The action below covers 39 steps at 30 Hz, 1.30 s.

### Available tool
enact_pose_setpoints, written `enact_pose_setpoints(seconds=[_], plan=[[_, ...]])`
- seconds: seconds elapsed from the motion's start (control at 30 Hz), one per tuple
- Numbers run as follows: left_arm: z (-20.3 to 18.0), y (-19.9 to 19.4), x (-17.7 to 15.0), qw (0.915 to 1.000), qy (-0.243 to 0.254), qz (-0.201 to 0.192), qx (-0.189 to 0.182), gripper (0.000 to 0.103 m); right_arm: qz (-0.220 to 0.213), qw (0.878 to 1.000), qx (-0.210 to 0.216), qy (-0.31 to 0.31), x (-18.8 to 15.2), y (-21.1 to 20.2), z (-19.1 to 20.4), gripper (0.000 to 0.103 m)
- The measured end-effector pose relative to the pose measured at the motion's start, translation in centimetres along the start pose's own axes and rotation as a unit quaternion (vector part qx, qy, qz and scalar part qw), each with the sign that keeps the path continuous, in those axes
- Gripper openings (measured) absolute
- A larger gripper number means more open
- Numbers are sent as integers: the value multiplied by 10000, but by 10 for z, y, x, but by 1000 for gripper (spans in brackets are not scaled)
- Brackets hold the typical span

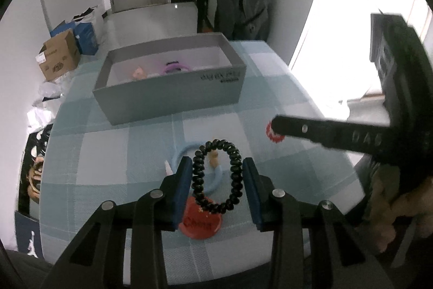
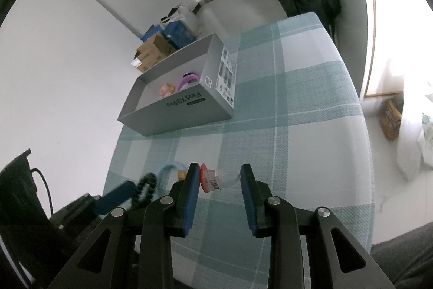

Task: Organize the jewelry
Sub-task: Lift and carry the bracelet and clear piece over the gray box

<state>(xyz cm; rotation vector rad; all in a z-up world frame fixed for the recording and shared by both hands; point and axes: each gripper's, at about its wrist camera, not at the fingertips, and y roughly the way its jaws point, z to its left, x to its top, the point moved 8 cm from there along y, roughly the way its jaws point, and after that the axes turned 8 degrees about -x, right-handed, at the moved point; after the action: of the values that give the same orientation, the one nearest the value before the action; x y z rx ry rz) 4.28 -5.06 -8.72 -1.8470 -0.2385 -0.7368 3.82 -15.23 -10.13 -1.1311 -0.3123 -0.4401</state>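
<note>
The left tool (image 1: 216, 175) is clamped on a black spiral hair tie (image 1: 216, 178), squeezed into a tall oval between the blue pads and lifted clear of the plaid-covered counter (image 1: 121, 153), presumably so it can travel to the grey box (image 1: 167, 96) beyond it. On the cloth nearer than that box lie a pale blue ring (image 1: 213, 180) and a red disc (image 1: 200, 224). The right tool (image 2: 216, 186) grasps a clear bracelet with a red charm (image 2: 216, 179), well short of the box. Inside the box lie a purple band (image 2: 186, 80) and a pink trinket (image 2: 166, 90).
</note>
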Motion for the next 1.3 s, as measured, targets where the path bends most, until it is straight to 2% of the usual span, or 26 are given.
enact_pose_setpoints(seconds=[0.43, 0.6, 0.67, 0.83, 1.0, 1.3], plan=[[31, -18, 29, 9963, -638, -545, -202, 32, -206, 9989, 376, -199, 10, -5, 23, 29], [52, -17, 49, 9939, -824, -716, -150, 32, -276, 9983, 466, -231, 26, -4, 30, 29], [60, -15, 58, 9932, -852, -792, -20, 32, -285, 9977, 593, -186, 33, -4, 34, 29], [71, -15, 78, 9894, -1080, -947, -200, 32, -287, 9968, 745, -64, 50, -1, 41, 29], [80, -9, 91, 9889, -1100, -973, -228, 32, -334, 9959, 822, -150, 73, 3, 53, 29], [88, 21, 103, 9882, -1234, -756, -493, 32, -306, 9962, 724, -376, 114, 33, 75, 29]])
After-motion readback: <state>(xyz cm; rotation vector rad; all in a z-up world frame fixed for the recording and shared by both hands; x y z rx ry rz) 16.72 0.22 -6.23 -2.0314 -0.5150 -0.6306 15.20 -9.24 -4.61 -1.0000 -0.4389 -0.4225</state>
